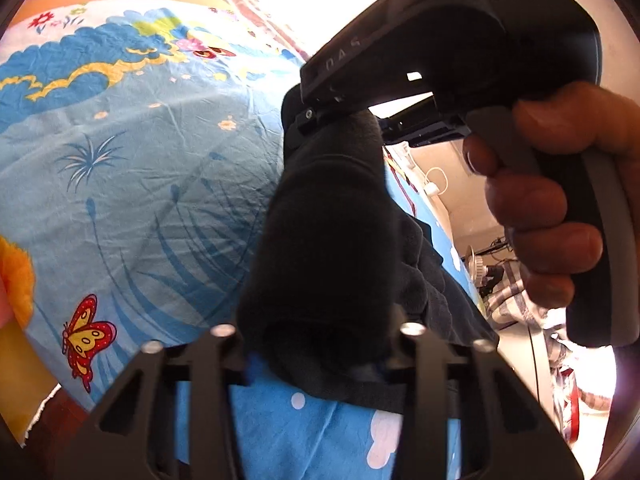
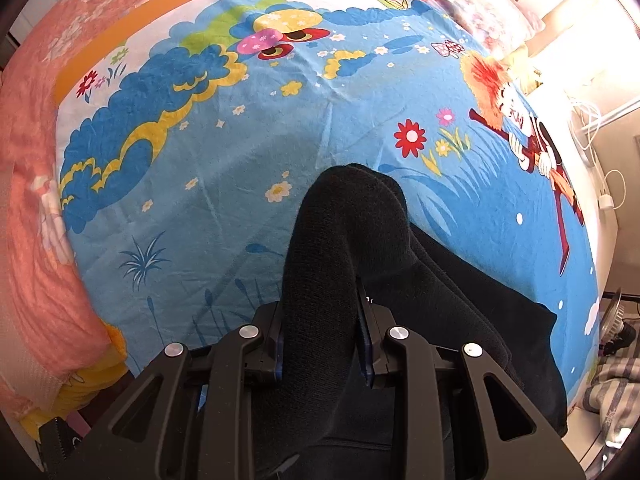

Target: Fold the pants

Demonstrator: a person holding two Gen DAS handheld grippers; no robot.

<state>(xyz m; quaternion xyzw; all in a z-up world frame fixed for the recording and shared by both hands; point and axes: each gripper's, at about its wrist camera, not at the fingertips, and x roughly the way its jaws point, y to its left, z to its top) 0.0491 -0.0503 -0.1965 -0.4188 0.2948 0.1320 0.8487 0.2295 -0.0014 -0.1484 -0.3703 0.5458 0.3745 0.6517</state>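
Observation:
Black pants [image 1: 328, 240] hang in a thick bunched fold over a blue cartoon-print bed sheet [image 1: 140, 160]. My left gripper [image 1: 320, 340] is shut on the lower end of this fold, and the cloth fills the gap between its fingers. In the left wrist view a hand [image 1: 552, 220] holds my right gripper [image 1: 320, 120], which pinches the upper end of the same fold. In the right wrist view my right gripper [image 2: 322, 320] points down, its blue pads pressed on the pants [image 2: 344, 220]. The rest of the pants lies flat on the sheet [image 2: 240, 140] to the lower right.
A pink quilt [image 2: 32, 220] lies bunched along the bed's left side. The bed's right edge drops to a floor with a fan [image 2: 616, 320], a plaid cloth [image 1: 512, 292] and a white charger on a cable [image 2: 606, 200]. Something orange and fluffy [image 1: 16, 280] sits at the left edge.

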